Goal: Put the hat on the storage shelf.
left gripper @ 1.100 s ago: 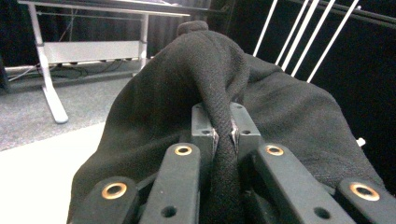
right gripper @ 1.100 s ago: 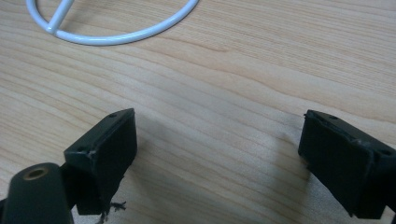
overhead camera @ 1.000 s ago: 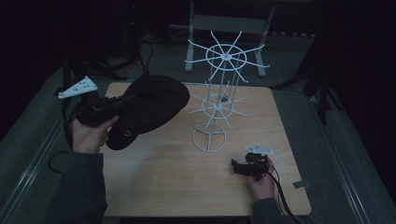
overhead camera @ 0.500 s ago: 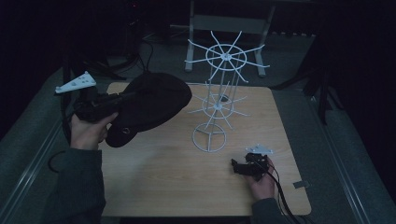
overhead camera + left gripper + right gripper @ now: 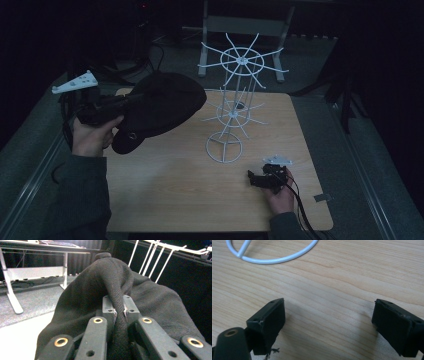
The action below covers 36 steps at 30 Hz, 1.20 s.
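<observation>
The white wire stand (image 5: 231, 107) rises at centre frame, its spokes fanning over the upper middle of the desk (image 5: 165, 195). The black hat (image 5: 160, 107) fills the space left of it. The lower half of the desk lies bare, save the right gripper (image 5: 256, 178) at lower right

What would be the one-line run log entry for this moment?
left gripper: shut on black hat, held above table | right gripper: open, resting on table | white wire rack: bare

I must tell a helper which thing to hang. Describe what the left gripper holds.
On the wooden table stands a white wire rack. Left of it, lifted above the tabletop, the left gripper pinches a fold of a black cap, the only soft, dark item there.
</observation>
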Available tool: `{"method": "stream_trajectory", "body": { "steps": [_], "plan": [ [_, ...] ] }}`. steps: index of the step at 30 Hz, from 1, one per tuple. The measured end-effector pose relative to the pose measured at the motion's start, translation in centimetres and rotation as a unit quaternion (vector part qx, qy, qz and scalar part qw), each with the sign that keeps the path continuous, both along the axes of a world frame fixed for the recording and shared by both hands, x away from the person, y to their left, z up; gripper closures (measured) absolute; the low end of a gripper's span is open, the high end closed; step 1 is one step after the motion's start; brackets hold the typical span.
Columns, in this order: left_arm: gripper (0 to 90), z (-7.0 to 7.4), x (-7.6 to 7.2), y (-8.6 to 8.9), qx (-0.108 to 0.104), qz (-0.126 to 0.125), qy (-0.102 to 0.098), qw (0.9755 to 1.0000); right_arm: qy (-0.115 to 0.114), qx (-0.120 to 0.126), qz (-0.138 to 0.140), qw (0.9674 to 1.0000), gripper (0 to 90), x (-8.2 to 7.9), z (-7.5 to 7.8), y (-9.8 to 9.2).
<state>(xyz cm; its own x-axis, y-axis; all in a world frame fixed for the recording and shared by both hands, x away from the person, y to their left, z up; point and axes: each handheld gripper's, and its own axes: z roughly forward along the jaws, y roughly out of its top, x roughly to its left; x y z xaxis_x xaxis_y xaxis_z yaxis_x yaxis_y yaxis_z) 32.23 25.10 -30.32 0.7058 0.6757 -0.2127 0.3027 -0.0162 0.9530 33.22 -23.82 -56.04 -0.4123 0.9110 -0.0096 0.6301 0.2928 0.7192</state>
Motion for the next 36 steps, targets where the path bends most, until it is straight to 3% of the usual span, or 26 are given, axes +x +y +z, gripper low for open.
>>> {"method": "stream_trajectory", "body": {
  "steps": [15,36],
  "plan": [
    [84.3,0.9,0.2,0.3,-0.019,-0.003,-0.006,0.9998,0.000,0.000,0.000,1.0000,11.3,0.0,0.0,0.0],
    [84.3,2.4,0.4,0.2,-0.025,-0.001,-0.020,0.9995,0.000,-0.001,0.001,1.0000,11.3,0.0,0.0,0.0]
  ]
}}
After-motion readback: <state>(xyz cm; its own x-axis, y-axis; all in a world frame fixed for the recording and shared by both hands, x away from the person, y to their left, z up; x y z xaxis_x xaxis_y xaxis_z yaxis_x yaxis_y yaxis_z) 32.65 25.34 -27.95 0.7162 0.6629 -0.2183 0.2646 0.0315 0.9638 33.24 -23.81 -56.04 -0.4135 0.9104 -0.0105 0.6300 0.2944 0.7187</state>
